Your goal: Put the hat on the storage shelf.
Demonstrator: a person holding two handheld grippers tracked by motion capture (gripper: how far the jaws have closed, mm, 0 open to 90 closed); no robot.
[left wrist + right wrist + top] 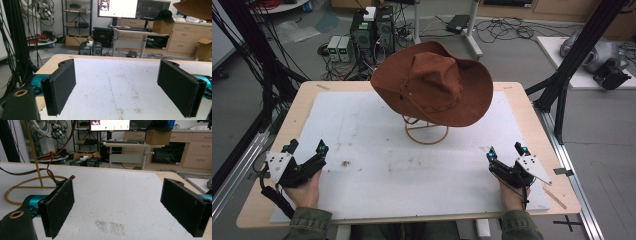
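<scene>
A brown cowboy hat [433, 84] rests tilted on a yellow wire stand [426, 132] at the middle back of the white mat [377, 180]. The hat's brim edge [197, 8] shows at the top right of the left gripper view. The stand's ring [15, 188] and the hat's brown strap [50, 173] lie left in the right gripper view. My left gripper [306, 146] sits at the mat's front left, open, nothing between its pads [61, 86]. My right gripper [507, 150] rests at the front right, open too, its pads [58, 206] wide apart.
The mat covers a wooden table [522, 97] and carries small dirt specks [346, 163]. Black frame posts [562, 75] stand off the table's right and left. Computers and cables [362, 35] lie on the floor behind. A desk with monitors [130, 27] stands farther back.
</scene>
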